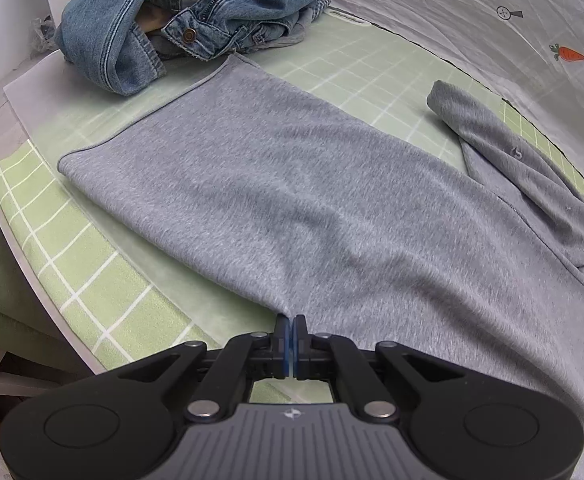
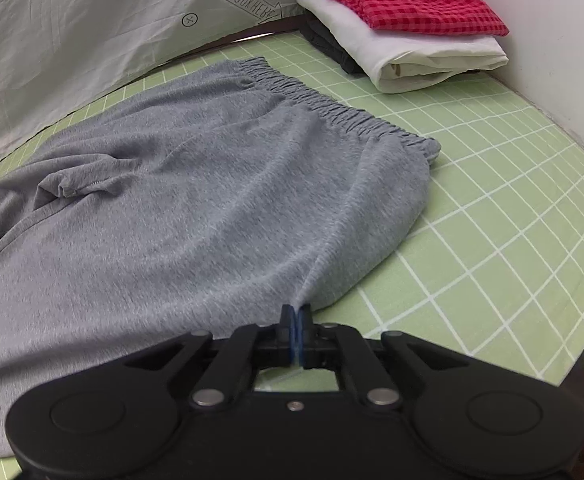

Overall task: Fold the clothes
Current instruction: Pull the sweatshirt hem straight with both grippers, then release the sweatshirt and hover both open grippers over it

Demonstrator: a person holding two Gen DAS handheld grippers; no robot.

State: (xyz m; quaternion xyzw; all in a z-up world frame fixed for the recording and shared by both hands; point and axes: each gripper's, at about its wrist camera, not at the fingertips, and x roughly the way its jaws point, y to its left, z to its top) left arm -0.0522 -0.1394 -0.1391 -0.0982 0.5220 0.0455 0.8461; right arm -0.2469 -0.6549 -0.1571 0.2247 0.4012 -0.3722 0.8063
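Work surface is a table covered with a green grid-pattern cloth [image 2: 491,208], white lines on pale green. Behind it hangs a creased white sheet [image 1: 451,8] printed with a small carrot [image 1: 567,53] and crosshair marks; right wrist view shows a "LOOK HERE" arrow print [image 2: 252,2]. Plain white wall [image 2: 563,20] at the table's right end. Soft, even indoor light.

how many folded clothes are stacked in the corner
3: a red checked piece on top, a white one under it, a dark one at the bottom. More may be hidden.
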